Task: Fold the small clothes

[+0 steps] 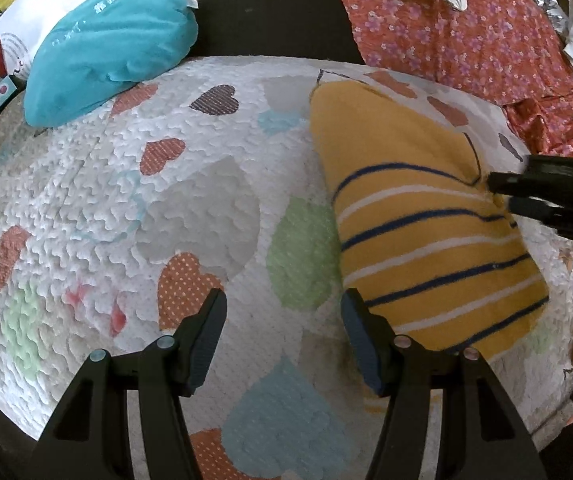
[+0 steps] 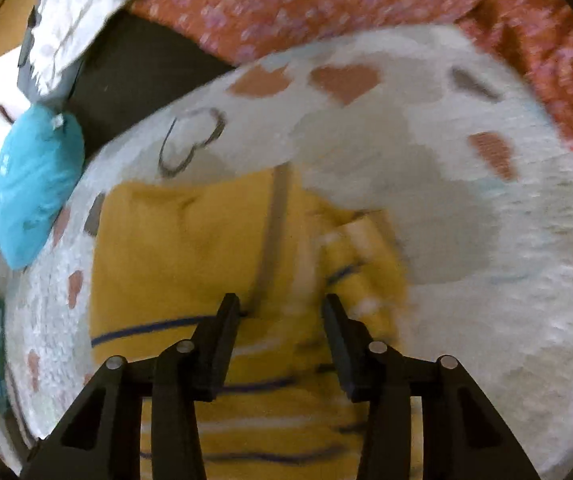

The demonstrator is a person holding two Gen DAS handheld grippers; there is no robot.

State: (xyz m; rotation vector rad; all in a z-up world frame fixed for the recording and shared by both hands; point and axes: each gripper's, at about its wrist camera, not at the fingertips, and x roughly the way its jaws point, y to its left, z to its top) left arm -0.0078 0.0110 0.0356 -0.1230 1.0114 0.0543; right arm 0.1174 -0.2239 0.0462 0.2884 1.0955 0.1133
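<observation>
A yellow garment (image 1: 426, 224) with navy and white stripes lies flat on a white quilt (image 1: 98, 184) printed with hearts. My left gripper (image 1: 282, 320) hovers open over the quilt at the garment's lower left corner, its right finger (image 1: 360, 332) overlapping the hem. In the left wrist view my right gripper (image 1: 500, 199) comes in from the right, its tips at the garment's far edge. The right wrist view is blurred. There the right gripper (image 2: 282, 308) stands open low over the yellow garment (image 2: 182, 248), with a folded-in sleeve (image 2: 362, 256) just ahead to the right.
A teal pillow (image 1: 106, 48) lies on the quilt's far left corner. Red floral cloth (image 1: 466, 32) is bunched along the far right side. A white printed bag (image 1: 18, 20) and boxes sit at the left edge. A dark surface (image 1: 270, 16) lies beyond the quilt.
</observation>
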